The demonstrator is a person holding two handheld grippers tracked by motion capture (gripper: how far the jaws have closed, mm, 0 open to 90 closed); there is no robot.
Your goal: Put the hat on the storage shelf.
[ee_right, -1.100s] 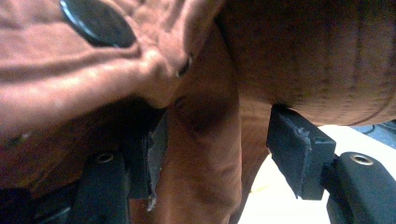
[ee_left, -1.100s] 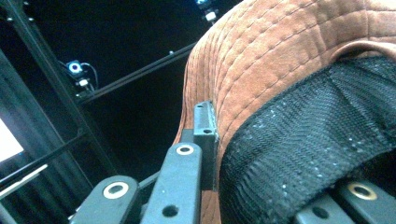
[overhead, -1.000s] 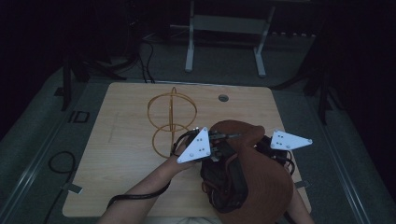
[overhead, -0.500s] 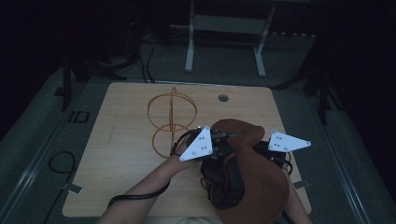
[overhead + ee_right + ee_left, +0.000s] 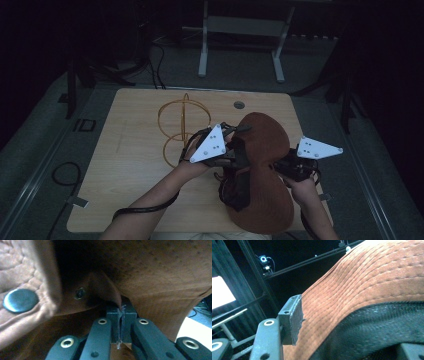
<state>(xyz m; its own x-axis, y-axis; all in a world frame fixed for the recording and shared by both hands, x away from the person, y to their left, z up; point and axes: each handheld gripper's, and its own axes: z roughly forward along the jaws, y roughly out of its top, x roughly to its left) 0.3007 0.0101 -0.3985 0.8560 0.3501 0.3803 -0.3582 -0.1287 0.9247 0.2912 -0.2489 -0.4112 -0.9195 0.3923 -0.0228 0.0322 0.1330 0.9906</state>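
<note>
Two grippers work a brown suede hat (image 5: 265, 165) at the table's (image 5: 130, 190) four-o'clock corner, brim facing the person. At three o'clock of the hat, the right gripper (image 5: 120, 315) has its jaws pressed together, pinching a fold of the brim. At nine o'clock the left gripper (image 5: 227, 150) has just been opening; its jaws stand spread, one pad beside the stitched brim, the hat's edge between them. Toward eleven o'clock sits a gold wire stand (image 5: 181, 127).
</note>
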